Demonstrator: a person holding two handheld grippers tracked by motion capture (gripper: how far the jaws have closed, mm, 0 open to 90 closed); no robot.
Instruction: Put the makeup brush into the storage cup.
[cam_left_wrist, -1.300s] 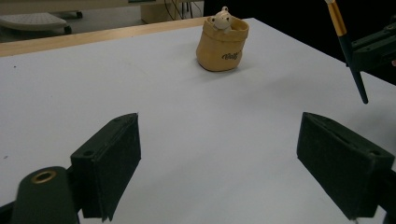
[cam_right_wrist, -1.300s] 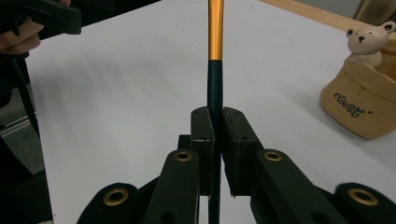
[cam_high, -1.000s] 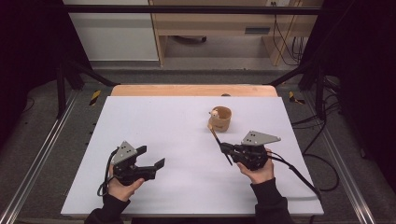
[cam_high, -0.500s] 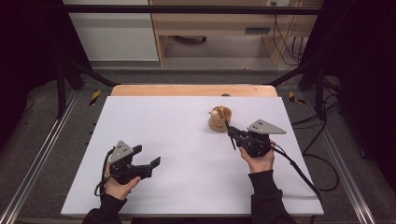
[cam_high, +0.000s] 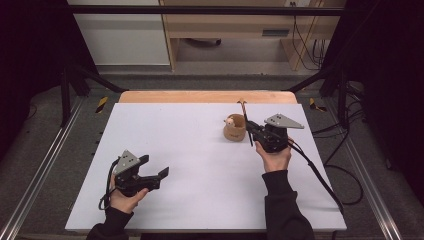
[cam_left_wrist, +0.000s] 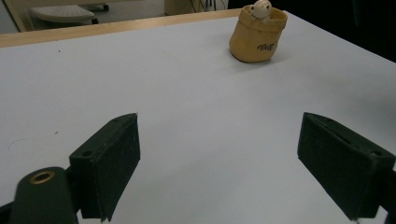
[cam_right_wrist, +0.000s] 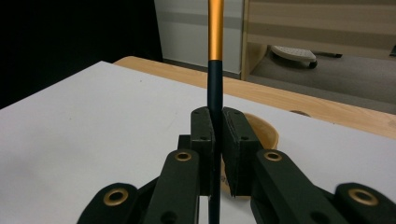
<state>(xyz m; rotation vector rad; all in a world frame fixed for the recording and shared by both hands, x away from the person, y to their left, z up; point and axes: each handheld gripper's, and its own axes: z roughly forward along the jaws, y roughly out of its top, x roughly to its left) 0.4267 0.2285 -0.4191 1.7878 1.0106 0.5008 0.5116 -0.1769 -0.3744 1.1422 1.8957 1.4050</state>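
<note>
Right gripper (cam_right_wrist: 215, 140) clamps a pen (cam_right_wrist: 215, 56), cup (cam_right_wrist: 266, 133) behind; left gripper (cam_left_wrist: 219, 163) gapes, cup at one o'clock.

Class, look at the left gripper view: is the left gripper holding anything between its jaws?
No. The left gripper has its jaws wide apart, with bare white table between them and the tan pouch far off.

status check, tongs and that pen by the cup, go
Right tongs shut on black-and-orange pen, held upright beside tan cup. Left tongs open, nothing between them, low over table. Small pale figure sits in cup mouth.
</note>
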